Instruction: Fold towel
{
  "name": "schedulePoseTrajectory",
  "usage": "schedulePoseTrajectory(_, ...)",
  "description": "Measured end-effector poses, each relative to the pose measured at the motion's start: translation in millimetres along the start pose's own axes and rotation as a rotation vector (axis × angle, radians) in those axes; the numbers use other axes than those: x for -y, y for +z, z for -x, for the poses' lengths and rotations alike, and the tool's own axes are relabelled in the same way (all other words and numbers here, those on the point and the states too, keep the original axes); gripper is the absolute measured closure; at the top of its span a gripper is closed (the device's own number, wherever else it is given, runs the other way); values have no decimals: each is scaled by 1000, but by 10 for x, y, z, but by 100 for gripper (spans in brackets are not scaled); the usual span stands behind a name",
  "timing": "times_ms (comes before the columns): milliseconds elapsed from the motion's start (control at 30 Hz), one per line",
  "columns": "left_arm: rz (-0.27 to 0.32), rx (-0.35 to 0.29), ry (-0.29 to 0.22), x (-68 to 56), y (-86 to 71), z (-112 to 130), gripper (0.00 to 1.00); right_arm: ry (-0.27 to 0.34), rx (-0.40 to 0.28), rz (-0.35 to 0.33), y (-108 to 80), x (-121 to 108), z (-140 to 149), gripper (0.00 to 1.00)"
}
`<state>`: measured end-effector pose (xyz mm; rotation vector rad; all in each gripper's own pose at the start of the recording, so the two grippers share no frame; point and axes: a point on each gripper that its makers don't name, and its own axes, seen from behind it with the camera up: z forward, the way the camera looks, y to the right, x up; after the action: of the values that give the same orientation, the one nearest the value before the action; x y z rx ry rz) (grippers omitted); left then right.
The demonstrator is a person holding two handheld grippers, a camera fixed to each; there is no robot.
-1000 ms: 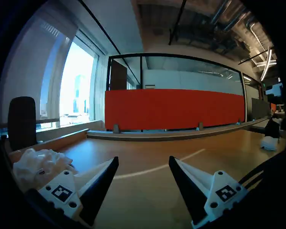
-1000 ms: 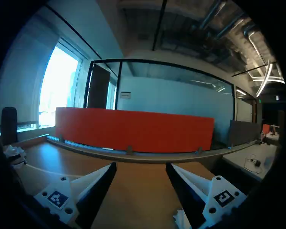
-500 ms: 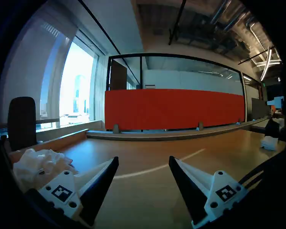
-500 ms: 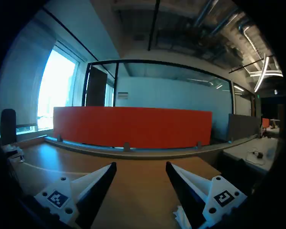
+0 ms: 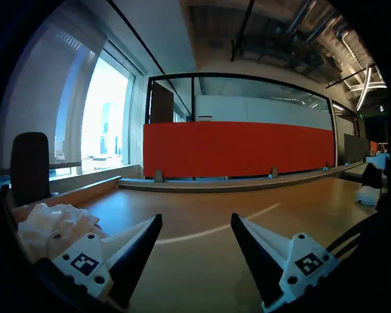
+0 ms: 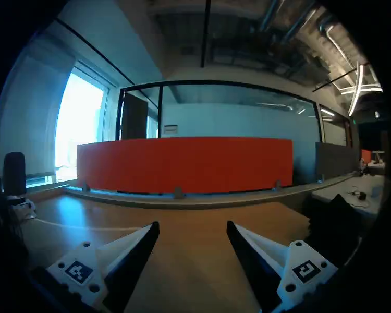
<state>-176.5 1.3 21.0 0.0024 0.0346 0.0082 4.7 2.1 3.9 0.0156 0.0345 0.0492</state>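
In the left gripper view, my left gripper (image 5: 195,216) has its fingers spread apart above the wooden table (image 5: 206,261). The crumpled white towel (image 5: 52,227) lies off to the left, and my finger hides its lower edge. In the right gripper view, my right gripper (image 6: 192,224) is spread too. A white shape (image 6: 23,206) at the far left is too small to make out.

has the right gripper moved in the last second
Yes. The right gripper has turned: the divider, whose top edge sloped down to the right before, now sits level, so the gripper seems to have rolled clockwise a little.
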Motion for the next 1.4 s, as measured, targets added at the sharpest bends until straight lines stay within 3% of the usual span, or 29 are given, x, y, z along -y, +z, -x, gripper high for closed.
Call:
schedulePoseTrajectory(400,0,-1,-1,6,5,6,2,27,4,0,-37,20,299,0)
schedulePoseTrajectory(1400,0,-1,0,1,20,29,2,-16,-8,10,-53,60,408,0)
